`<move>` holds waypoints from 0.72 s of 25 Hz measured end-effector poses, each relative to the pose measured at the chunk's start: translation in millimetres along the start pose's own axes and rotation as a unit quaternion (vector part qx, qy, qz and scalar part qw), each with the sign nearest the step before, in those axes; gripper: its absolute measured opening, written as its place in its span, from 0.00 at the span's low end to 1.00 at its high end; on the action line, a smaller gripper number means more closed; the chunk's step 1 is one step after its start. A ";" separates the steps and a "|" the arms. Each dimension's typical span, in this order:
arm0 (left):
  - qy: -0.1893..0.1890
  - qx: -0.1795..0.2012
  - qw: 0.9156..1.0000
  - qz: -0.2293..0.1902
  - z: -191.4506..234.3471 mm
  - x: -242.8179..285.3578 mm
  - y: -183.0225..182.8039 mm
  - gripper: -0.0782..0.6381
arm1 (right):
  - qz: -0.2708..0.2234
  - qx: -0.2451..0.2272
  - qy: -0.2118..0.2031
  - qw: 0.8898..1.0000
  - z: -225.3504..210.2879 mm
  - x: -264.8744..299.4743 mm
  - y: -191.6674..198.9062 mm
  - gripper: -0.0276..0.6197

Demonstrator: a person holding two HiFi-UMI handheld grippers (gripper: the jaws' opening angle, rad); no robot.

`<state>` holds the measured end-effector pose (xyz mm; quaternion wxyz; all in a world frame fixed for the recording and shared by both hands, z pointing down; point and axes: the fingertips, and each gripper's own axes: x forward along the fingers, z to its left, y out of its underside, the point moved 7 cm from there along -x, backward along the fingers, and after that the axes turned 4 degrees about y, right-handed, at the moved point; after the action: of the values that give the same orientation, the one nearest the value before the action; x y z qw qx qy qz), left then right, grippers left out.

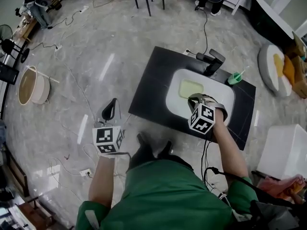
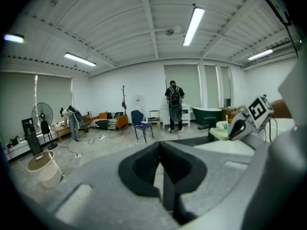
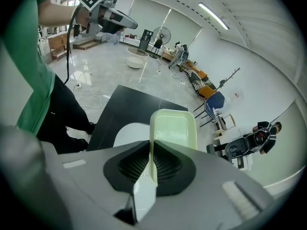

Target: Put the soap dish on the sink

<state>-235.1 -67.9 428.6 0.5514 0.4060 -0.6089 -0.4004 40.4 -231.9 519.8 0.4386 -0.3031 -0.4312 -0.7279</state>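
Note:
The soap dish (image 1: 190, 88) is a pale green rounded rectangle, hanging over the white sink basin (image 1: 175, 99) set in a black counter (image 1: 152, 80). My right gripper (image 1: 195, 99) is shut on the dish's near rim. In the right gripper view the dish (image 3: 174, 127) juts out beyond the closed right gripper (image 3: 152, 164), above the basin (image 3: 125, 133). My left gripper (image 1: 111, 110) hovers over the floor left of the counter, shut with nothing in it. In the left gripper view the left gripper (image 2: 162, 171) shows its pads pressed together, and the dish (image 2: 220, 134) is at the right.
A black faucet (image 1: 211, 61) stands at the basin's far edge, with a green cup (image 1: 234, 78) holding a toothbrush beside it. A round basket (image 1: 31, 85) and cables lie on the floor at left. A white box (image 1: 283, 150) sits right of the counter.

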 end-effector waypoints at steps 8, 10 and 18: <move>0.045 0.005 0.999 0.006 42.9 66.1 0.6 0.11 | 0.015 0.016 0.004 1.000 -32.6 46.9 -44.4 0.08; 0.062 0.004 0.998 0.008 59.6 84.8 -1.1 0.11 | 0.022 0.029 0.009 0.999 -45.3 59.5 -55.7 0.08; 0.100 -0.001 0.995 0.029 130.8 150.4 3.3 0.11 | 0.049 0.060 0.025 0.997 -95.8 114.1 -104.0 0.08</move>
<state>-374.9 -202.3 474.4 0.6213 0.4260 -0.5618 -0.3418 -108.5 -335.1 533.0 0.5018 -0.2784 -0.4479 -0.6857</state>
